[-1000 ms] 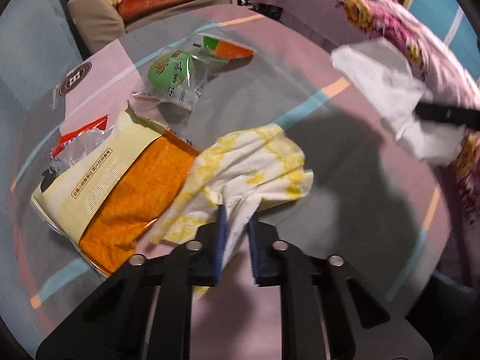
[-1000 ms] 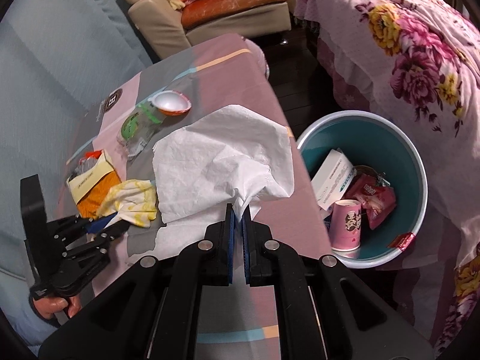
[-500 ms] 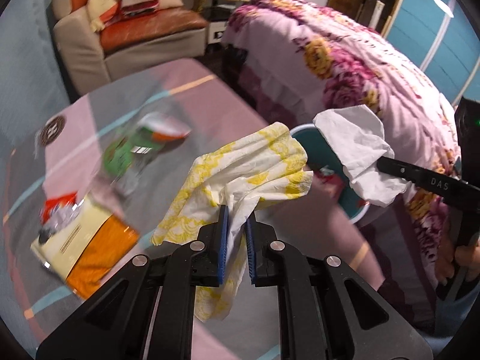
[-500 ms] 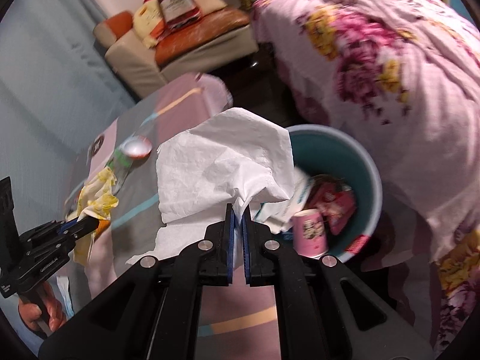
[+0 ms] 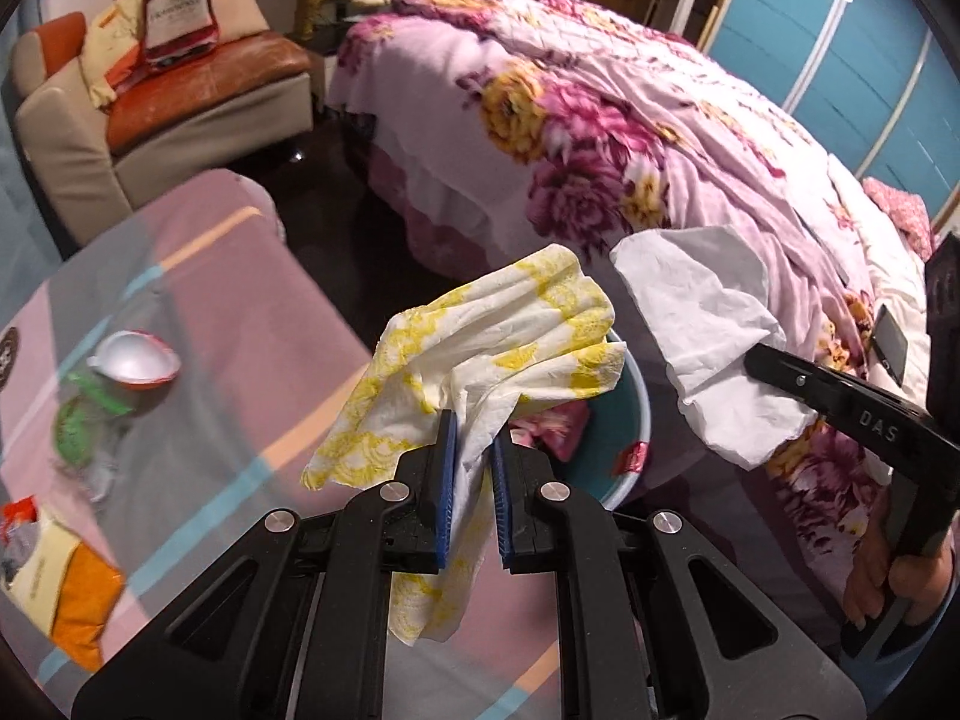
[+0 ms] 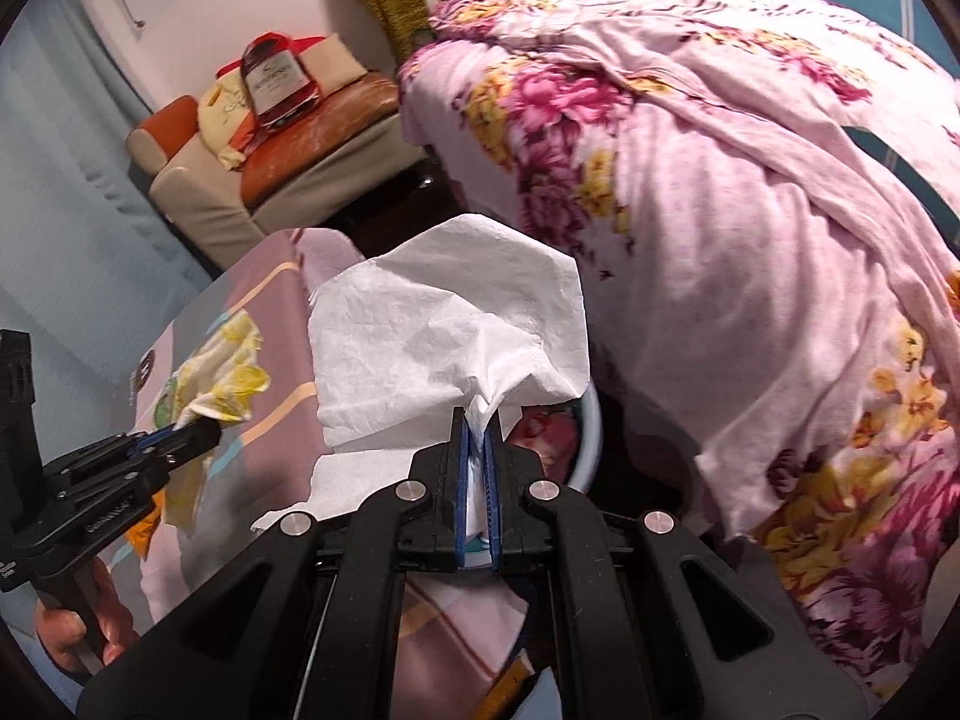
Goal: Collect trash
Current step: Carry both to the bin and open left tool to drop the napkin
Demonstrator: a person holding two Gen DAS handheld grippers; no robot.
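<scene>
My left gripper (image 5: 474,429) is shut on a crumpled yellow-and-white tissue (image 5: 498,336), held in the air over the near rim of a teal trash bin (image 5: 624,420) that stands beside the table. My right gripper (image 6: 478,420) is shut on a large white tissue (image 6: 444,336) that hides most of the bin (image 6: 591,438). In the left wrist view the right gripper (image 5: 750,360) comes in from the right, and its white tissue (image 5: 708,324) hangs beyond the bin. The right wrist view shows the left gripper (image 6: 207,423) with the yellow tissue (image 6: 225,372) at the left.
On the striped table (image 5: 252,324) lie a green wrapper (image 5: 78,426), a red-and-white cup lid (image 5: 135,360) and an orange-and-cream packet (image 5: 60,582). A bed with a floral cover (image 5: 600,138) stands close behind the bin. A sofa (image 5: 180,96) is at the far back.
Both grippers have carried their tissues off the table toward the bin. The yellow tissue now hangs over the bin's rim, and the white one has moved past the table edge toward the bed.
</scene>
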